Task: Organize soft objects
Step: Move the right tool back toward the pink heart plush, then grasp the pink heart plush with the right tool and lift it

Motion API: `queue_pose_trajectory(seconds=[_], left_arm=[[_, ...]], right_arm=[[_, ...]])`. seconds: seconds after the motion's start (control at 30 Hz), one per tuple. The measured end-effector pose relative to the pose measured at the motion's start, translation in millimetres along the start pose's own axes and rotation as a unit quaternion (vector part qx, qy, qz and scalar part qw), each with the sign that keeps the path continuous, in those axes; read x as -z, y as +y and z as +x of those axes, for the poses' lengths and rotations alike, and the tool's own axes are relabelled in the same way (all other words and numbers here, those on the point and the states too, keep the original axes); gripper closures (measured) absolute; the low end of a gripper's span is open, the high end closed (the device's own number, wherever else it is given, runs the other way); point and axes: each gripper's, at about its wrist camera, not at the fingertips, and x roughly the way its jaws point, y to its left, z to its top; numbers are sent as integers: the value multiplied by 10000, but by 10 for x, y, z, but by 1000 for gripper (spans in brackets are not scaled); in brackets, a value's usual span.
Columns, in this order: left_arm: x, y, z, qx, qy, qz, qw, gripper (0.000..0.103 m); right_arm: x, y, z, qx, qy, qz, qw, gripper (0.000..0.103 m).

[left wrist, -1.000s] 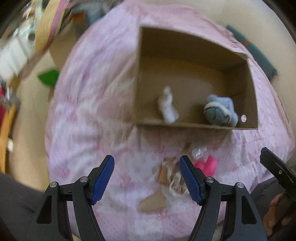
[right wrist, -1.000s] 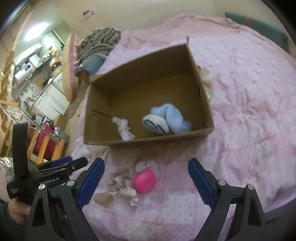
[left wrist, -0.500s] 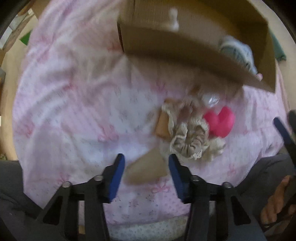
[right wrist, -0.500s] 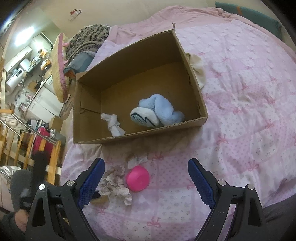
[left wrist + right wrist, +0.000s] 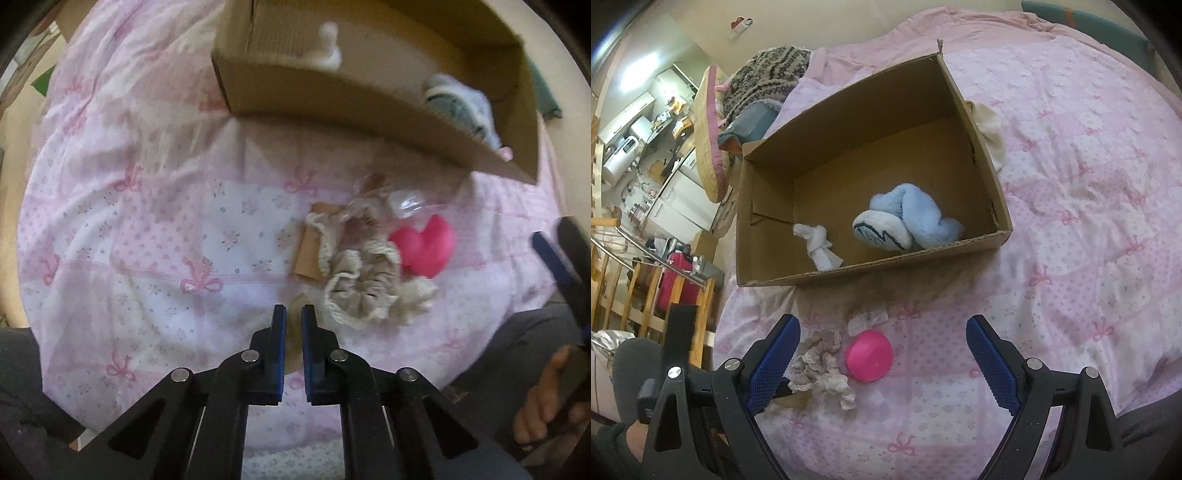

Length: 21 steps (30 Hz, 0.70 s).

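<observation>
The left gripper [image 5: 293, 317] has its jaws nearly pressed together, pinching the near corner of a flat tan cardboard-like piece [image 5: 295, 334] on the pink patterned bed quilt [image 5: 147, 221]; whether the grip is firm cannot be told. The beige lace-trimmed fabric bundle [image 5: 364, 284] lies just beyond and to the right of these jaws, its long axis running near to far. A pink heart-shaped plush [image 5: 424, 245] touches the bundle on its right. The right gripper [image 5: 882, 360] has its jaws spread wide, straddling both items from above, so it appears the better placed for either. The open brown cardboard box [image 5: 871, 271] stands farther away, holding a light blue fluffy slipper [image 5: 908, 218] and a knotted white cloth [image 5: 818, 245]. Its near wall stands in the transfer path.
</observation>
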Motion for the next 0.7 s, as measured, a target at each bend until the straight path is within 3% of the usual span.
queue_pose_trajectory(seconds=[0.1, 0.27, 0.37, 0.5, 0.7], left_arm=[[7, -17, -266, 3, -303, 78, 9995, 96], [-57, -4, -666, -354, -1125, 169, 9929, 96], [-167, 120, -722, -616, -1547, 175, 9859, 96], [-203, 140, -605, -546, -1578, 76, 9859, 95], [-144, 72, -534, -403, -1598, 119, 9863, 95]], right_arm=[[7, -44, 22, 18, 86, 72, 9999, 6], [6, -134, 191, -107, 539, 331, 9979, 6], [15, -136, 377, -397, 989, 502, 9930, 20], [76, -8, 610, -593, 1427, 421, 9871, 32], [168, 116, 900, -608, 1790, 326, 9814, 38]])
